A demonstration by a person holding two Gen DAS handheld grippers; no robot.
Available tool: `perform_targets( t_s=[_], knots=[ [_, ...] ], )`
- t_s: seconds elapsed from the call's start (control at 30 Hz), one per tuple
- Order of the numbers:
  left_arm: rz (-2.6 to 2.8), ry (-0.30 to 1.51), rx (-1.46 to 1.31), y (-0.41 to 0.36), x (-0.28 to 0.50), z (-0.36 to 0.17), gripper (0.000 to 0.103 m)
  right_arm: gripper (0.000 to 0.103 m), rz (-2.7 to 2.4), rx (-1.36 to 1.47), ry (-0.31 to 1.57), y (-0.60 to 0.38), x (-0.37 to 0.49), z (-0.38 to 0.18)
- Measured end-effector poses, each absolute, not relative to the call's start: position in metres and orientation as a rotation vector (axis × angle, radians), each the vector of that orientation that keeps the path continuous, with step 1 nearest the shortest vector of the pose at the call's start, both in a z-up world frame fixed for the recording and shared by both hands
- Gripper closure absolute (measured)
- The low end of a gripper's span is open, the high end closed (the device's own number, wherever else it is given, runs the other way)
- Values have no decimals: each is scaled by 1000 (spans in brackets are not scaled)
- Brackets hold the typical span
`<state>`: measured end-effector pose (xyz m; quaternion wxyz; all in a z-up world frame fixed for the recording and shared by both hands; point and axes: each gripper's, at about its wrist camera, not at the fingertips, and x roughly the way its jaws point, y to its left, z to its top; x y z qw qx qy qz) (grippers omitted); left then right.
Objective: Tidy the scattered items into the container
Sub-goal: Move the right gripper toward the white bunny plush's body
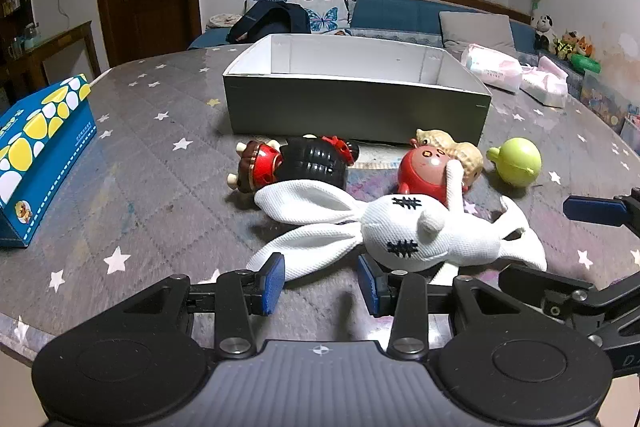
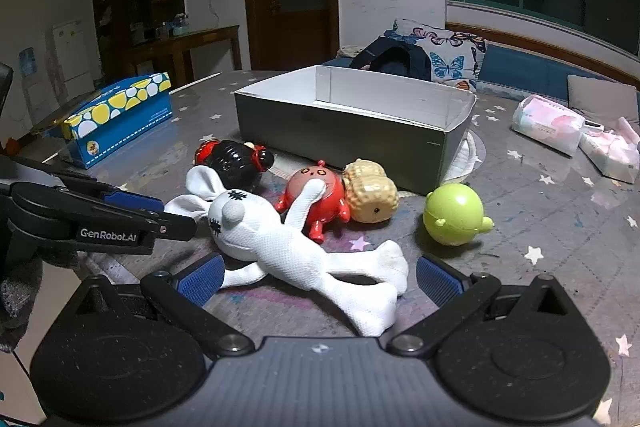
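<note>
Desk (image 1: 132,187) with star-patterned cover, carrying an open box (image 1: 356,107) at centre. Before the box lies a white cloth rabbit (image 2: 288,247), flat on its back, one arm resting against a red figure (image 2: 320,201); beside these, a black-and-red doll (image 1: 304,165), a peanut-shaped toy (image 2: 370,197) and a green ball toy (image 2: 454,213). Left tongs (image 1: 320,281), held low and level, spread apart at the rabbit's ears, possibly touching. Right tongs (image 2: 318,279), likewise low, parted wide around the rabbit's legs, gripping nothing.
</note>
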<state>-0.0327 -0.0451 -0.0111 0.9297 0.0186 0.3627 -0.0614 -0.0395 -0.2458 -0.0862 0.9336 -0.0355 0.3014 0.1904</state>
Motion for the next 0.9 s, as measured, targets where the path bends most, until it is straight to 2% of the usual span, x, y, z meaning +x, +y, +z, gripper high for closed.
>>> perform_targets(
  t_s=[0.9],
  knots=[
    [-115,750,91,-59,-52,-15,61,0,397,-67,631,-242,-54,-95]
  ],
)
